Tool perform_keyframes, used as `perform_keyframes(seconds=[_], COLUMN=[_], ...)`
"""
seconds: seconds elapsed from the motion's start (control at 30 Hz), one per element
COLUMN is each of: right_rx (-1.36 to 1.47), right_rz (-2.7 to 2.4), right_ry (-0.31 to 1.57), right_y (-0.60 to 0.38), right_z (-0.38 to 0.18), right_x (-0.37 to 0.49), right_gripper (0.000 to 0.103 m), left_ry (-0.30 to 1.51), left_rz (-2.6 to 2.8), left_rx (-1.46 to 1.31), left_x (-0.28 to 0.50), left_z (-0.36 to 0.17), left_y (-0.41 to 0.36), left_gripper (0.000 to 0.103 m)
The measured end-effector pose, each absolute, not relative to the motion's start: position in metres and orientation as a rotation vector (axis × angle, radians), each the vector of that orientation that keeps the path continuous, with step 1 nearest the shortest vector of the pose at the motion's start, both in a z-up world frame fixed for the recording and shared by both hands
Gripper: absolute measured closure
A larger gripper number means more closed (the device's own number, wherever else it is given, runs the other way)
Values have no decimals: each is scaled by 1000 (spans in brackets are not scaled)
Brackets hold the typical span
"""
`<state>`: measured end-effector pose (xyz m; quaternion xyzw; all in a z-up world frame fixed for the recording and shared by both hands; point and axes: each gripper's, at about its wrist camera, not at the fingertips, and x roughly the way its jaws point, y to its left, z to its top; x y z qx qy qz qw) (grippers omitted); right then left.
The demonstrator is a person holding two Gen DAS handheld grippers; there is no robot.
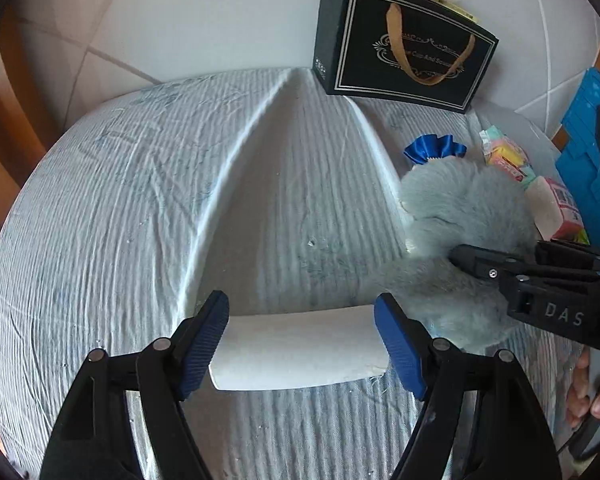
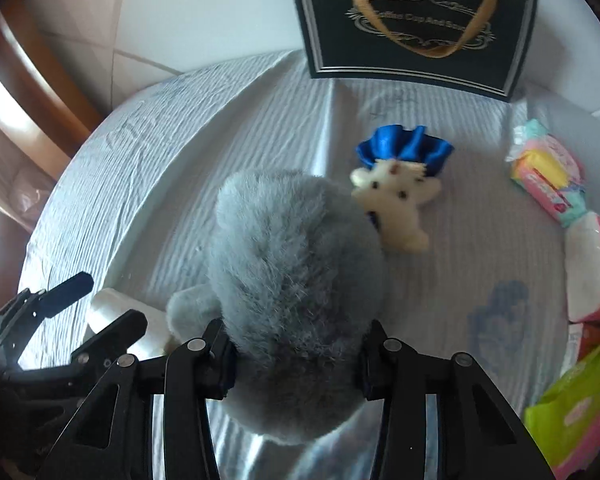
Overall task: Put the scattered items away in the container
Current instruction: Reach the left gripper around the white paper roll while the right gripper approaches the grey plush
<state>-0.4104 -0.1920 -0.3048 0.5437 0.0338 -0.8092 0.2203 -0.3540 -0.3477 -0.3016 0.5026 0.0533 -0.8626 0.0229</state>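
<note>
A white paper roll (image 1: 300,354) lies across the striped cloth with my left gripper (image 1: 300,300) shut on it, blue pads against both ends. The right wrist view shows that gripper (image 2: 112,300) at lower left, the roll (image 2: 108,308) between its fingers. A grey plush toy (image 2: 292,260) fills the centre, and my right gripper (image 2: 294,344) is shut on it, its fingers pressed into the fur. The plush (image 1: 460,204) and a right finger (image 1: 476,258) show at the right of the left wrist view. A small white plush (image 2: 396,196) with a blue ruffle (image 2: 404,144) lies just beyond.
A black gift box (image 1: 404,44) with a gold handle stands at the far edge of the round clothed table (image 1: 140,200). Tissue packs (image 2: 548,172), a pink-white pack (image 2: 592,268) and a green pack (image 2: 576,408) lie on the right. A blue crate (image 1: 588,140) sits beyond them.
</note>
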Motion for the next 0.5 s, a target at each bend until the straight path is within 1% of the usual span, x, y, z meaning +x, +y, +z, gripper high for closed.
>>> perform_keyframes(seconds=[0.07, 0.17, 0.27, 0.37, 0.47, 0.5], right_rx=[1524, 1560, 1565, 1553, 1417, 1349], right_rz=[-2256, -2255, -2250, -2254, -2273, -2283], right_ry=[89, 71, 6, 62, 147, 170], right_y=[-169, -149, -143, -152, -166, -171], right_z=[-304, -315, -319, -315, -288, -277], right_x=[-403, -393, -391, -387, -372, -367], right_gripper=[60, 60, 59, 59, 54, 48], left_ry=[194, 357, 352, 405, 420, 425], left_rz=[-2615, -2529, -2430, -2432, -2431, -2428], left_rx=[1553, 1492, 1470, 1445, 1422, 1432], left_x=[-351, -349, -354, -338, -312, -305], left_z=[-303, -302, -304, -297, -291, -291], left_y=[-348, -353, -348, -350, -360, -364], left_gripper=[28, 28, 28, 28, 28, 28])
